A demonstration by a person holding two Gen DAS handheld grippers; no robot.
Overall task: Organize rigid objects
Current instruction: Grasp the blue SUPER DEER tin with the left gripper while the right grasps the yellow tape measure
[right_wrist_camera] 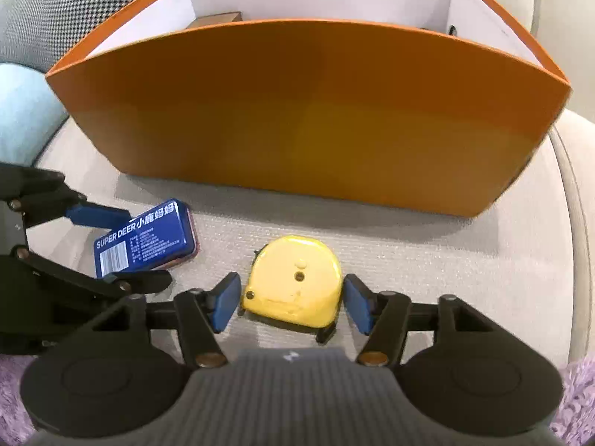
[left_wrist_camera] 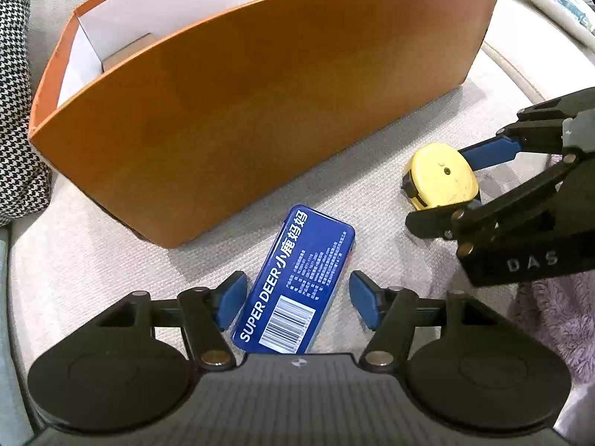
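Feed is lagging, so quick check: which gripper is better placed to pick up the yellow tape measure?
Right. The right gripper already straddles the tape measure, pads open at its sides. The left gripper brackets the blue tin.

Beige sofa cushion (left_wrist_camera: 111, 252), houndstooth pillow (left_wrist_camera: 15, 111) at left, purple fuzzy blanket (left_wrist_camera: 557, 316) at right.

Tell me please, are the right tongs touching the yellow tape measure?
Apart: the right wrist view shows cushion between each pad of the right tongs and the yellow tape measure.
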